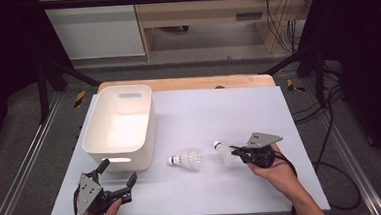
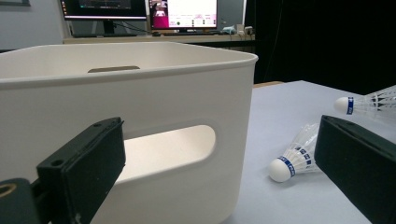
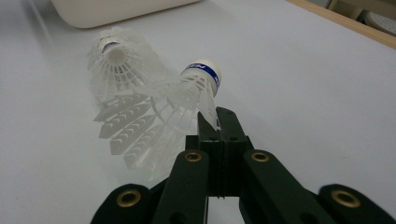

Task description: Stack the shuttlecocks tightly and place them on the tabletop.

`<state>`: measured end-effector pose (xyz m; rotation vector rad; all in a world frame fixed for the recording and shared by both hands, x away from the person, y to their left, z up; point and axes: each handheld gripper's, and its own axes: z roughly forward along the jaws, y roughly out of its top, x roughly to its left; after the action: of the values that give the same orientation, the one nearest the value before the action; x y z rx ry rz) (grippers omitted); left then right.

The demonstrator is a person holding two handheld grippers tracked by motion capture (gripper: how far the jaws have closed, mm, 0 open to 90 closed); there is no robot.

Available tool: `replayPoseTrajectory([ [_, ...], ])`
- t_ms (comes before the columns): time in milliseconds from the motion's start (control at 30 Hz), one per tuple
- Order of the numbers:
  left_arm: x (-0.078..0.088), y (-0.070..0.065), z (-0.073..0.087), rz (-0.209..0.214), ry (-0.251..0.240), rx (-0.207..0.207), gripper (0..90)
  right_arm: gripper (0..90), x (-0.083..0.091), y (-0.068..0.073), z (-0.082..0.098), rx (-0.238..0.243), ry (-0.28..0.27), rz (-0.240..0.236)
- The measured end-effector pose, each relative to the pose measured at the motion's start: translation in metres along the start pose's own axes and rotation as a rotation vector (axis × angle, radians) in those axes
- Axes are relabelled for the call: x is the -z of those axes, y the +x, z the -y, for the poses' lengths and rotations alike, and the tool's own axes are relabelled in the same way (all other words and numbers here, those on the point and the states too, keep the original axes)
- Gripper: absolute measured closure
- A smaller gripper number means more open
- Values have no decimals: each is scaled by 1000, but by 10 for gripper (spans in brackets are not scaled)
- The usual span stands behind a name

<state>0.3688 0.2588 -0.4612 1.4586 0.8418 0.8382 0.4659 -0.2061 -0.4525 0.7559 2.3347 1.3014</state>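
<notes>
Two white shuttlecocks with blue bands are on the white table top. My right gripper (image 1: 237, 151) is shut on the feather skirt of one shuttlecock (image 1: 224, 150), (image 3: 159, 116), its cork tip (image 3: 205, 70) pointing away, lifted just off the table. The other shuttlecock (image 1: 186, 159), (image 3: 114, 60), (image 2: 294, 156) lies on its side at the table's middle. My left gripper (image 1: 117, 174), (image 2: 219, 168) stands open near the front left, nothing between its jaws, aimed at the white bin (image 1: 98, 148), (image 2: 140, 102).
The white bin with cut-out handles stands at the left of the table (image 1: 219, 111). A wooden edge (image 1: 187, 82) runs along the far side. Black cables (image 1: 332, 164) trail at the right; metal rails flank the table.
</notes>
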Motion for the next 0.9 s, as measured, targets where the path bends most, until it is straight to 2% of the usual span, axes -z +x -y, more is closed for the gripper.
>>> replayPoseTrajectory([
  [167, 0, 1, 0, -4, 0, 3, 21, 900, 5, -2, 0, 17, -4, -3],
  [400, 1, 1, 2, -6, 5, 3, 21, 900, 11, -5, 5, 11, -6, -13],
  [900, -1, -1, 2, 3, 7, -2, 21, 900, 11, 0, 5, 28, 5, -65],
])
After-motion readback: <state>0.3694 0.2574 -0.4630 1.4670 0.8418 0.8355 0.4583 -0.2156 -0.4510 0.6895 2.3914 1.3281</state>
